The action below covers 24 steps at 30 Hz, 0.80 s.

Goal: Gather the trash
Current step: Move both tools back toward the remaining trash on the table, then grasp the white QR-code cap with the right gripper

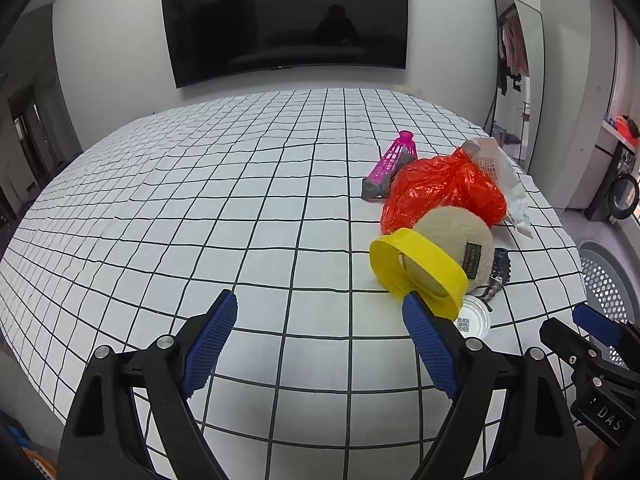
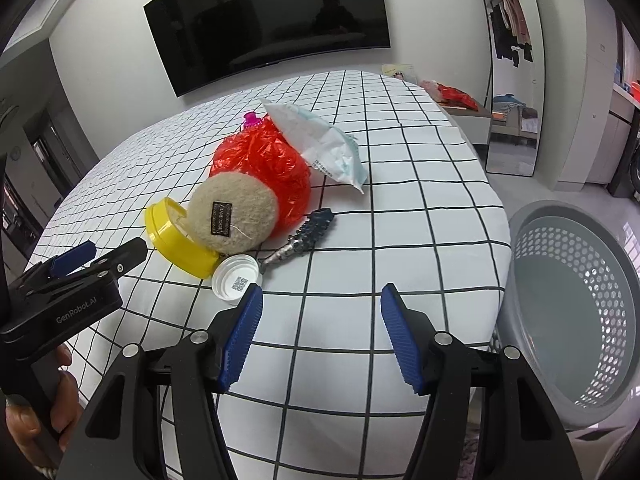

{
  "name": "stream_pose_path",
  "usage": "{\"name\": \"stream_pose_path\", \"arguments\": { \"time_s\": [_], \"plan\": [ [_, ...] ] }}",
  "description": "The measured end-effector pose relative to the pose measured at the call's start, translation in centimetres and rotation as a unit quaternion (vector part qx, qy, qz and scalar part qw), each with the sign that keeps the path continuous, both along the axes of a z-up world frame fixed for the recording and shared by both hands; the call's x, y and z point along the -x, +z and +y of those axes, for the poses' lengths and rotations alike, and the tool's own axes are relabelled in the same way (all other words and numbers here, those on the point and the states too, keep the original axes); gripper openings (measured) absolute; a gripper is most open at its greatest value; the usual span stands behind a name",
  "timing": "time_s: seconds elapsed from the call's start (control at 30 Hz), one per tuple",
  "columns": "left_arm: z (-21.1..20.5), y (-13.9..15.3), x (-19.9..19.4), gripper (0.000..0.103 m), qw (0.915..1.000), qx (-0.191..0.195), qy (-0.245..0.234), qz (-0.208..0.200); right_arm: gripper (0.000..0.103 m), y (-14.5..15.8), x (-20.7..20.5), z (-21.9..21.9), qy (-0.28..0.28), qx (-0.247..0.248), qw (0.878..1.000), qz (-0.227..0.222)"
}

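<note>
A pile of trash lies on the checked bed cover: a yellow plastic ring lid, a round beige pad, a crumpled red plastic bag, a white wrapper, a pink mesh cone, a white cap and a dark spiky stick. My left gripper is open and empty, its right fingertip just below the yellow lid. My right gripper is open over bare cover, its left fingertip close to the white cap. The yellow lid and the beige pad lie beyond it.
A grey perforated basket stands on the floor beside the bed's right edge. A dark TV hangs on the far wall and a mirror leans at the right. The left gripper and a hand fill the right wrist view's lower left.
</note>
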<state>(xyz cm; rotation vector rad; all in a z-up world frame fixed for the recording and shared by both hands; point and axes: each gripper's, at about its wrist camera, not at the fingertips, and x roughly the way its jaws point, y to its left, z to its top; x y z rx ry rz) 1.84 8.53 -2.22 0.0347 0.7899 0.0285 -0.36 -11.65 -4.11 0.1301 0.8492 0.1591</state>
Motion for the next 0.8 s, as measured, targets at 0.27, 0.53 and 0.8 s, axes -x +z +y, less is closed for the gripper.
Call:
{"name": "stream_pose_path", "arguments": {
  "time_s": [0.27, 0.53, 0.8],
  "plan": [
    [0.9, -0.4, -1.1, 0.083, 0.9999, -0.002, 0.011, 0.004, 0.059, -0.2, -0.7, 1.7, 0.020, 0.007, 1.000, 0.008],
    [2.0, -0.8, -1.7, 0.084, 0.9997, -0.013, 0.018, 0.010, 0.059, -0.9, -1.9, 3.9, 0.049, 0.009, 0.999, 0.022],
    [2.8, -0.7, -1.5, 0.090, 0.9997, -0.007, 0.020, 0.009, 0.059, -2.0, -3.5, 5.2, 0.062, 0.018, 0.997, 0.048]
  ]
}}
